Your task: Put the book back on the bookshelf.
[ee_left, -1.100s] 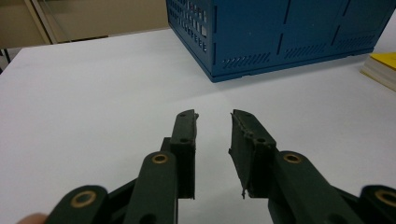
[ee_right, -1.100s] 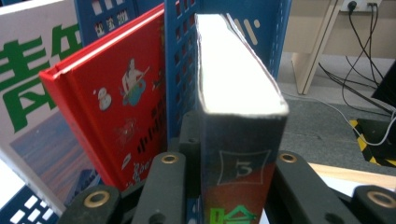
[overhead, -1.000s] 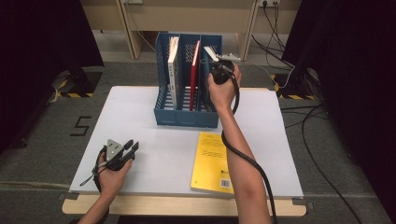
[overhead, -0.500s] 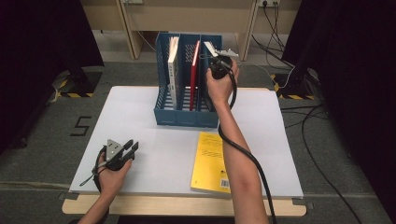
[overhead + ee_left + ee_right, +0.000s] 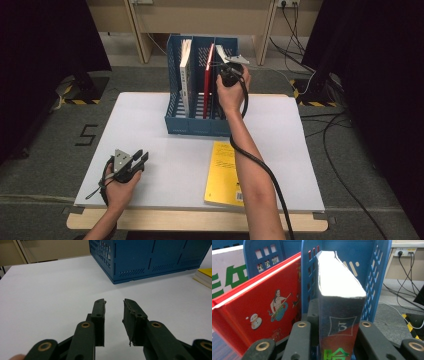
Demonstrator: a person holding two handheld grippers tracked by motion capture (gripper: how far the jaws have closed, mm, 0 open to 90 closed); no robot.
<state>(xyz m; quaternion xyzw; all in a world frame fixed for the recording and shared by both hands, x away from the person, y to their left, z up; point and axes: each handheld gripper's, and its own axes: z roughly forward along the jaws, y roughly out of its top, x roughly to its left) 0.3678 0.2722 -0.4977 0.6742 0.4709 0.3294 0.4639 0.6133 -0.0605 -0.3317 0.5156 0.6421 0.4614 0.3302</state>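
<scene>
Right tool, clamped on a thick book, lowers it into the blue rack's right slot; release comes next, while the left tool rests apart.

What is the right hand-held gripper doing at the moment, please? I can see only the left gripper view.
Observer: The right hand-held gripper is closed on the spine of a thick book marked 3, which is in the right compartment of the blue rack.
Operator: Thank you. Are the other two compartments occupied?
Observer: Yes, a red book stands in the middle one and a white book in the left one.
</scene>
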